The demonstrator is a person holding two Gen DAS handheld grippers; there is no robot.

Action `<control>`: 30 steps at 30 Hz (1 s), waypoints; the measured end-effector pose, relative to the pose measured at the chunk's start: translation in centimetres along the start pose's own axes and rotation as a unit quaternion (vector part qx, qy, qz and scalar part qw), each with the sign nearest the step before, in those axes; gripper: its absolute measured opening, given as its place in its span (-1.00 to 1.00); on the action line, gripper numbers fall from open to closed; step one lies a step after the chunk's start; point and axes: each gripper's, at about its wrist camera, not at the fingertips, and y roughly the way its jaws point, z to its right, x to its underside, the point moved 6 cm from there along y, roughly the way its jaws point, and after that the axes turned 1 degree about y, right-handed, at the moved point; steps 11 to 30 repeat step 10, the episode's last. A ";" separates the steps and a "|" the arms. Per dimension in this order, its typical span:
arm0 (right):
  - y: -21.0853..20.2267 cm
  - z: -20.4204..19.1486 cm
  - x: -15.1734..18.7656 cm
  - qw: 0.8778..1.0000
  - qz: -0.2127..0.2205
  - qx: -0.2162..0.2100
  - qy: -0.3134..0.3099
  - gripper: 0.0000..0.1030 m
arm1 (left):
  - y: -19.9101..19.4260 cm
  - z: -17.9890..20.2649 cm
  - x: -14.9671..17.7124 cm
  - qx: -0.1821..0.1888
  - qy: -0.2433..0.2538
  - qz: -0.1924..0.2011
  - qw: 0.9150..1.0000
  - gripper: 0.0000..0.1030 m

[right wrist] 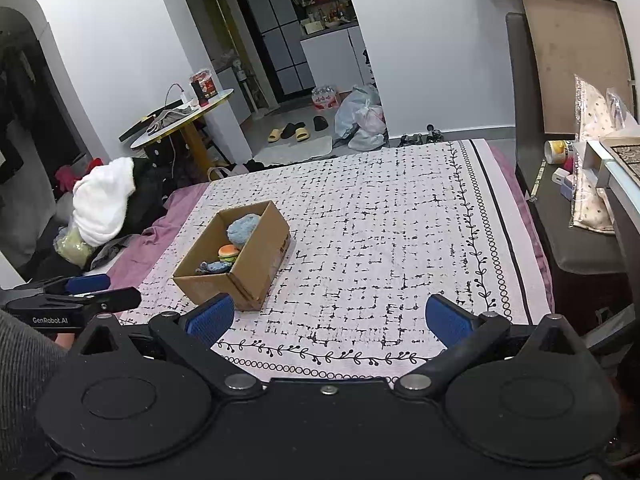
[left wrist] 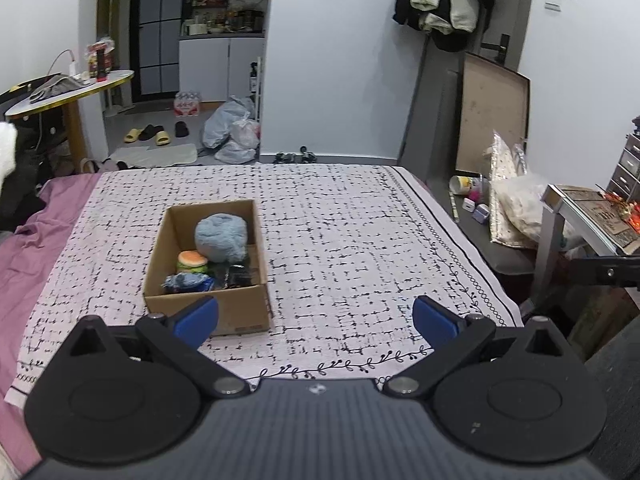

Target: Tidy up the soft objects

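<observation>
A cardboard box (left wrist: pixel 240 312) stands on the patterned bedspread (left wrist: pixel 352 240), left of centre. In it lie a fluffy blue ball (left wrist: pixel 221 237), a burger-shaped soft toy (left wrist: pixel 193 261), a blue plush (left wrist: pixel 188 282) and something dark. My left gripper (left wrist: pixel 316 316) is open and empty, its left pad just in front of the box. In the right wrist view the box (right wrist: pixel 256 264) holds the same toys, such as the blue ball (right wrist: pixel 243 227) and the burger (right wrist: pixel 229 253). My right gripper (right wrist: pixel 330 318) is open and empty, right of the box. The left gripper (right wrist: pixel 80 294) shows at the left edge.
A pink sheet (left wrist: pixel 28 256) lies left of the bedspread. White and dark clothes (right wrist: pixel 108 204) pile up at the bed's left side. A dark bench with bags (left wrist: pixel 512 208) and a side table (left wrist: pixel 584 208) stand to the right. Beyond the bed are a round table (left wrist: pixel 68 92), slippers and plastic bags.
</observation>
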 end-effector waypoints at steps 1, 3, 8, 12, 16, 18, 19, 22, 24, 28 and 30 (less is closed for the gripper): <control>0.1 0.0 0.0 1.000 -0.001 -0.005 0.001 1.00 | 0.1 0.1 -0.1 0.001 0.003 0.001 1.000 0.99; 0.3 0.0 -0.1 1.000 -0.002 -0.009 0.002 1.00 | 0.3 0.3 -0.3 0.001 0.008 0.004 1.000 0.99; 0.8 -0.1 -0.1 1.000 -0.006 -0.015 -0.003 1.00 | 1.1 0.5 -0.3 0.005 0.014 -0.002 1.000 0.99; 1.0 -0.2 0.0 1.000 -0.010 -0.016 -0.005 1.00 | 1.5 0.4 -0.3 0.009 0.012 -0.006 1.000 0.99; 1.0 -0.2 0.0 1.000 -0.010 -0.016 -0.005 1.00 | 1.5 0.4 -0.3 0.009 0.012 -0.006 1.000 0.99; 1.0 -0.2 0.0 1.000 -0.010 -0.016 -0.005 1.00 | 1.5 0.4 -0.3 0.009 0.012 -0.006 1.000 0.99; 1.0 -0.2 0.0 1.000 -0.010 -0.016 -0.005 1.00 | 1.5 0.4 -0.3 0.009 0.012 -0.006 1.000 0.99; 1.0 -0.2 0.0 1.000 -0.010 -0.016 -0.005 1.00 | 1.5 0.4 -0.3 0.009 0.012 -0.006 1.000 0.99; 1.0 -0.2 0.0 1.000 -0.010 -0.016 -0.005 1.00 | 1.5 0.4 -0.3 0.009 0.012 -0.006 1.000 0.99; 1.0 -0.2 0.0 1.000 -0.010 -0.016 -0.005 1.00 | 1.5 0.4 -0.3 0.009 0.012 -0.006 1.000 0.99; 1.0 -0.2 0.0 1.000 -0.010 -0.016 -0.005 1.00 | 1.5 0.4 -0.3 0.009 0.012 -0.006 1.000 0.99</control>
